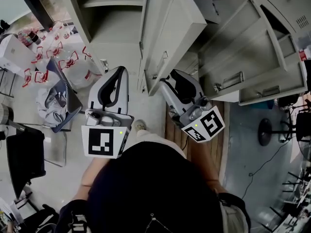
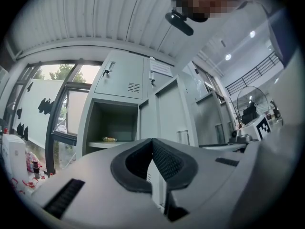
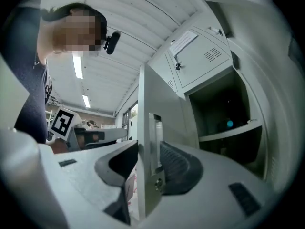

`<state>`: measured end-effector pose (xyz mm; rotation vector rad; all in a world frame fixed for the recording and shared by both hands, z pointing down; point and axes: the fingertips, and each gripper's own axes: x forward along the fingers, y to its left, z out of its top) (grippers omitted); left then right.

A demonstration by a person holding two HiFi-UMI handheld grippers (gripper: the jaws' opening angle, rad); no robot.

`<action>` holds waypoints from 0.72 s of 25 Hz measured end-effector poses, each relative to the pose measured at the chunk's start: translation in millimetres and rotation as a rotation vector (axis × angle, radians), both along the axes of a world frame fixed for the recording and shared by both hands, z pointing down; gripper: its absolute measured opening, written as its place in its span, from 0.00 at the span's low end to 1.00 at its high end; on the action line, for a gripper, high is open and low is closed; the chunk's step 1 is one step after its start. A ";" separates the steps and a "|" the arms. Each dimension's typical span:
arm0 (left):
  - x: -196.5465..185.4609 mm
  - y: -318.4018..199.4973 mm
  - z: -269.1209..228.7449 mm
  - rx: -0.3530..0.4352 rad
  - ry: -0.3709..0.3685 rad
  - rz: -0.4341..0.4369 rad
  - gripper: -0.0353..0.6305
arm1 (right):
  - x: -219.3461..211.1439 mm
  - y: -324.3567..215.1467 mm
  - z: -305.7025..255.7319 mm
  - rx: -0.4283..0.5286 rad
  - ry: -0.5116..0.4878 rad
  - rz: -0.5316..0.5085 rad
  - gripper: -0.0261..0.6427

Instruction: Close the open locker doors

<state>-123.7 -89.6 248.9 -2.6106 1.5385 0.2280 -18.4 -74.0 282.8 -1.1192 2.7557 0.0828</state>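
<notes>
1. The open locker door (image 1: 170,28) is plain pale grey-beige.
2. The left gripper (image 1: 120,70) and right gripper (image 1: 165,79) have white shells with black pads. Each cube carries black-and-white square markers.
3. At the far left, the clear bottles (image 1: 65,61) have red labels.
4. The floor (image 1: 150,109) is pale grey, and the wooden planks (image 1: 171,130) at the right are brown.
5. The person's top (image 1: 155,193) is black.
</notes>
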 end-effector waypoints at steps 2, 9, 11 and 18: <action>-0.3 -5.3 1.6 -0.005 -0.004 -0.006 0.06 | -3.3 -1.0 0.3 -0.005 -0.015 -0.042 0.23; -10.0 -18.1 -3.2 0.017 0.019 -0.046 0.06 | -30.8 -3.7 -0.5 0.000 0.023 -0.148 0.23; -16.3 -19.6 -0.7 0.009 0.011 -0.066 0.06 | -39.7 -4.9 -0.4 -0.003 0.024 -0.160 0.23; -35.1 -20.0 -6.7 0.026 0.017 -0.120 0.06 | -65.6 -10.1 -0.8 -0.008 0.034 -0.178 0.23</action>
